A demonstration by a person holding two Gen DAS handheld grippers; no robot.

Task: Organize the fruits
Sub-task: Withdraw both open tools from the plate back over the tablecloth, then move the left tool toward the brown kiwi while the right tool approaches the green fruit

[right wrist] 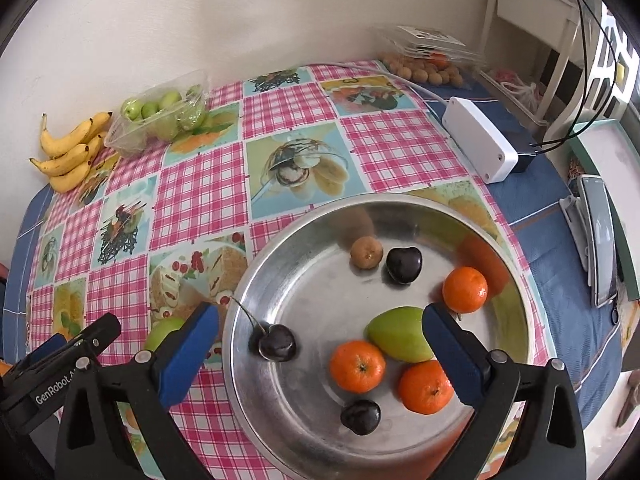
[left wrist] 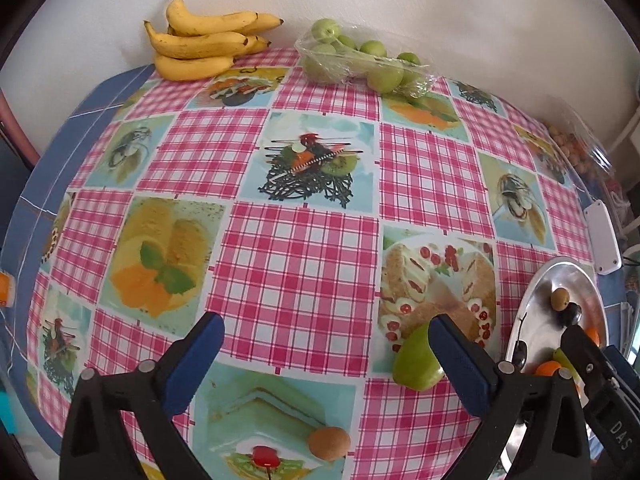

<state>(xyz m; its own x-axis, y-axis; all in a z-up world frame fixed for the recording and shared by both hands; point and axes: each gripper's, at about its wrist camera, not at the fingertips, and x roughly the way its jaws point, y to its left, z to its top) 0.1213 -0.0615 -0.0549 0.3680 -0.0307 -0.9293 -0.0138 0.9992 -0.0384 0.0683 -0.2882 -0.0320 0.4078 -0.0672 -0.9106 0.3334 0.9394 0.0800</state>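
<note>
A round metal tray (right wrist: 280, 252) on the table holds three oranges (right wrist: 357, 366), three dark cherries (right wrist: 278, 345), a green mango (right wrist: 400, 334) and a small brown fruit (right wrist: 366, 253). My right gripper (right wrist: 320, 332) is open and empty above the tray. My left gripper (left wrist: 326, 340) is open and empty over the tablecloth. A second green mango (left wrist: 414, 362) lies on the cloth beside its right finger and shows in the right wrist view (right wrist: 162, 332). A small brown fruit (left wrist: 329, 443) lies on the cloth between the fingers. The tray (left wrist: 540, 292) is at the right in the left wrist view.
Bananas (left wrist: 200, 40) and a clear plastic box of green fruits (left wrist: 356, 60) lie at the table's far edge by the wall. A white box with a cable (right wrist: 478, 144), a clear box of small brown fruits (right wrist: 424, 68) and a phone (right wrist: 598, 236) lie on the right.
</note>
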